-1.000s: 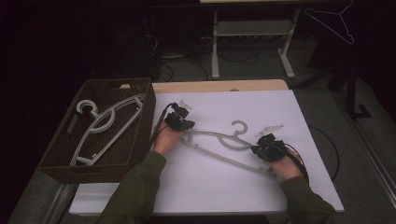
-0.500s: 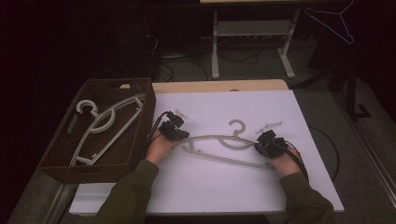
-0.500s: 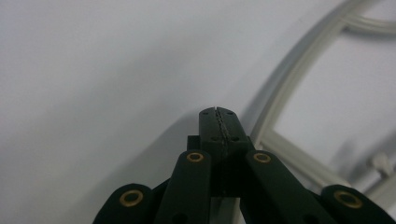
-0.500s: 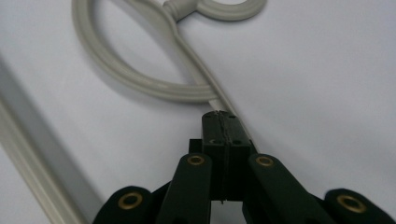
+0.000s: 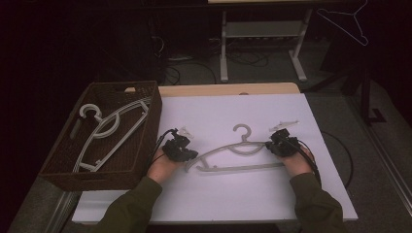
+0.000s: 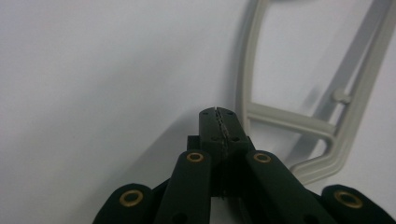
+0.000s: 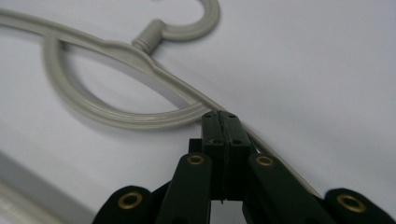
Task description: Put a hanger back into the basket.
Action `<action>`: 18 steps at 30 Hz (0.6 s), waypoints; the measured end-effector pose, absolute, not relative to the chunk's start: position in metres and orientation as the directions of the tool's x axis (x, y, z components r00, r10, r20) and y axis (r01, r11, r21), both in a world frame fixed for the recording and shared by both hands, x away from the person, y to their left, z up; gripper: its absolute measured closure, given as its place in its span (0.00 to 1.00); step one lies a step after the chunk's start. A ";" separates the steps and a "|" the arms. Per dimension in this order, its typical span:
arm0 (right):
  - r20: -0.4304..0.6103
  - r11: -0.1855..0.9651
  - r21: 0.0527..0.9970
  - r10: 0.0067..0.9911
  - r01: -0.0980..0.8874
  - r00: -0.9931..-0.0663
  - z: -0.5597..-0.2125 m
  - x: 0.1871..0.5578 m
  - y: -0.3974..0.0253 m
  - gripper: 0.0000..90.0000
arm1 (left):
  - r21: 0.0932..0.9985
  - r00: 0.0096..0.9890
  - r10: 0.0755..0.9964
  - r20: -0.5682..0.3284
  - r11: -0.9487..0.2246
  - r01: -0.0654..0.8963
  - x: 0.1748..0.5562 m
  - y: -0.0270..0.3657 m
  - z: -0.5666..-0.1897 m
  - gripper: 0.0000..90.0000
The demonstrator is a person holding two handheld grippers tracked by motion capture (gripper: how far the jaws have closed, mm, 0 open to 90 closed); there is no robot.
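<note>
The grey hanger (image 5: 238, 154) lies flat on the white table (image 5: 218, 204), long axis running left to right between the grippers, its left end just right of the left gripper (image 6: 219, 112) and its right shoulder at the right gripper (image 7: 220, 113), both with jaws pressed together on nothing.

White-topped table (image 5: 218, 111) with a wooden far edge, standing on grey floor (image 5: 384, 160). Beyond it, dim room with a metal stand (image 5: 262, 34) and loose cables (image 5: 194, 63). Wire hanger (image 5: 347, 24) hung at upper right.
</note>
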State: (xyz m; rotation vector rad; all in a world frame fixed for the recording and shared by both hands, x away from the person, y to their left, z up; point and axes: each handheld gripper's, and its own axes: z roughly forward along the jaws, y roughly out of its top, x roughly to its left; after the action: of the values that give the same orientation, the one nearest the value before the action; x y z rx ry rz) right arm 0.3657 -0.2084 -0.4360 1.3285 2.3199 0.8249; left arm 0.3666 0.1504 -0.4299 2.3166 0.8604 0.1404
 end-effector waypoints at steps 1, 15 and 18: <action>-0.003 0.389 0.647 0.861 0.655 -0.509 -0.432 0.362 -0.211 1.00 | 0.628 0.779 0.614 -0.127 -0.558 0.542 0.366 0.152 -0.428 1.00; 0.034 0.314 0.677 0.890 0.665 -0.454 -0.415 0.303 -0.261 1.00 | 0.716 0.771 0.608 -0.189 -0.452 0.532 0.367 0.157 -0.420 0.55; 0.039 0.304 0.674 0.895 0.673 -0.444 -0.418 0.299 -0.268 1.00 | 0.731 0.774 0.604 -0.191 -0.438 0.523 0.368 0.157 -0.418 0.48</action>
State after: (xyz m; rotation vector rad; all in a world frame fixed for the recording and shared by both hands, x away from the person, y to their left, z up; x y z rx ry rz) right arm 0.2992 -0.2681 -0.4178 1.4090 2.2334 0.8986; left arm 0.3675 0.1571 -0.4180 2.1293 0.8372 0.1245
